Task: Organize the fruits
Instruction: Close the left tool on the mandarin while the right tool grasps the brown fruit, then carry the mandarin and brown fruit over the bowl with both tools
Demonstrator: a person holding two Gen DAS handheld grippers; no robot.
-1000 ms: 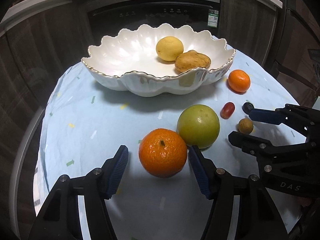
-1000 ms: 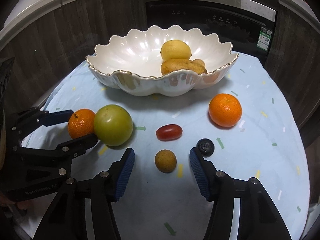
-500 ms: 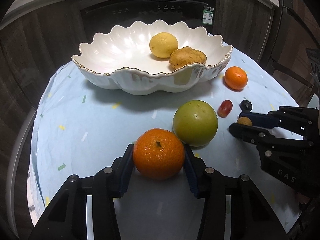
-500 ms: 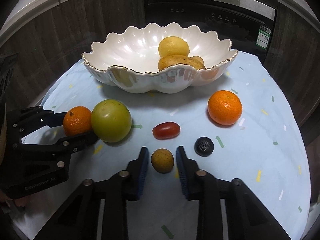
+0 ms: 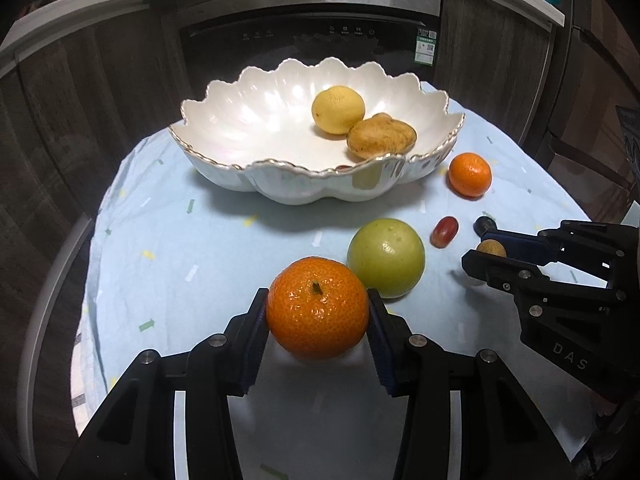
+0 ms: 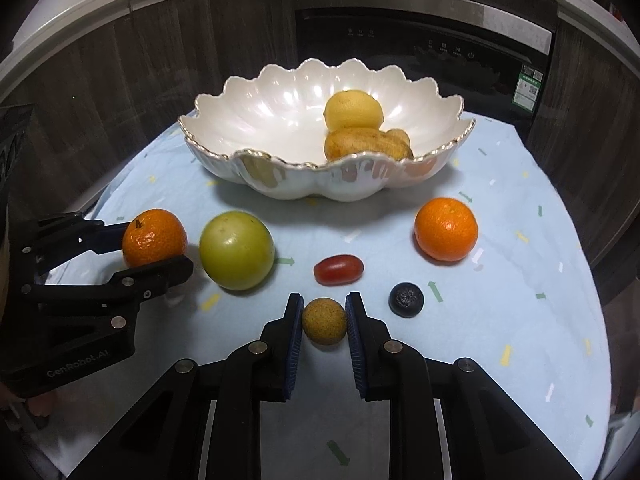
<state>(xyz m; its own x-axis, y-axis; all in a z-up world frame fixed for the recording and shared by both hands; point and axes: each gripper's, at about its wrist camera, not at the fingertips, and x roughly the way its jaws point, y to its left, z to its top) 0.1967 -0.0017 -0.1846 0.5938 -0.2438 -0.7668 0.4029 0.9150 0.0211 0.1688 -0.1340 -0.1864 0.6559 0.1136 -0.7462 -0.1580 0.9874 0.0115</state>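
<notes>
**Both grippers clamped on fruit beside the bowl**

Pale blue cloth [image 5: 168, 248] covers the table before dark cabinets. From the left wrist, the left gripper [image 5: 318, 322] pinches a mandarin [image 5: 317, 307] just beside a green fruit [image 5: 386, 257]; the scalloped bowl [image 5: 248, 176] holds a lemon [image 5: 338, 109].

From the right wrist, the right gripper [image 6: 323, 322] clamps a small tan fruit [image 6: 324, 321], near a red grape [image 6: 338, 269] and a dark berry [image 6: 406, 299].
</notes>
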